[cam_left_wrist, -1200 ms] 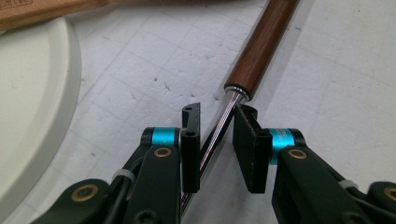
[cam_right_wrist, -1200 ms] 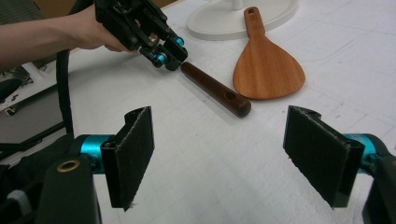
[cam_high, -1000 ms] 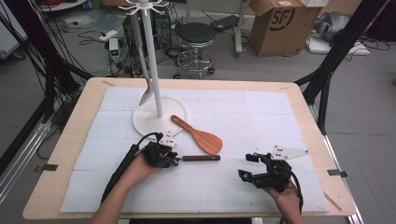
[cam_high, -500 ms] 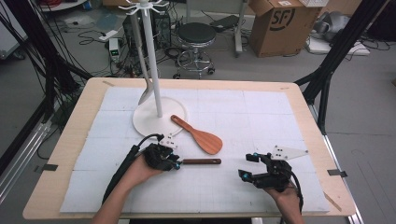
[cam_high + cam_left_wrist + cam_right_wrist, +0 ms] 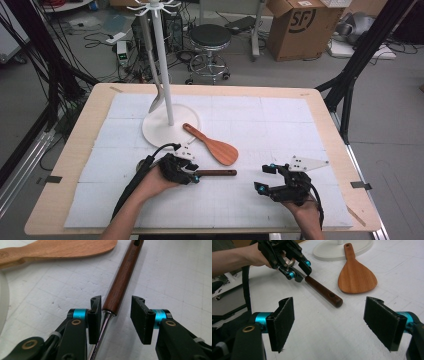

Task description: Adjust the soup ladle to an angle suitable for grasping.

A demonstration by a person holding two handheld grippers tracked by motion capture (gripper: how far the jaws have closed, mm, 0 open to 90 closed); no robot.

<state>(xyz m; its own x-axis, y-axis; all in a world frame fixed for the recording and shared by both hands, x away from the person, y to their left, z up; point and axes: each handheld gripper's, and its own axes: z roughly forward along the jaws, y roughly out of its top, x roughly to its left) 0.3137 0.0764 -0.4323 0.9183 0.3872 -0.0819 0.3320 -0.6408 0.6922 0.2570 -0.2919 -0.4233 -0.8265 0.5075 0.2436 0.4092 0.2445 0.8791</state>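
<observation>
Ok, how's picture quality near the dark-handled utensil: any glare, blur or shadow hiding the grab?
Left gripper view: the dark wooden handle is sharp with a soft sheen along it, the metal shank glints, and the left gripper jaws straddle it, not yet closed. Right gripper view: its own right gripper pads look slightly soft; the wooden spatula is clear. High view: even light, faint shadows.

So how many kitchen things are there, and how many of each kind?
Wooden spatula: 1, flat on the table.
Dark-handled utensil: 1, on the table, its handle between the open fingers of the left gripper.
Metal utensil: 1, hanging on the white stand.
Total: 3 utensils, plus 1 stand.
</observation>
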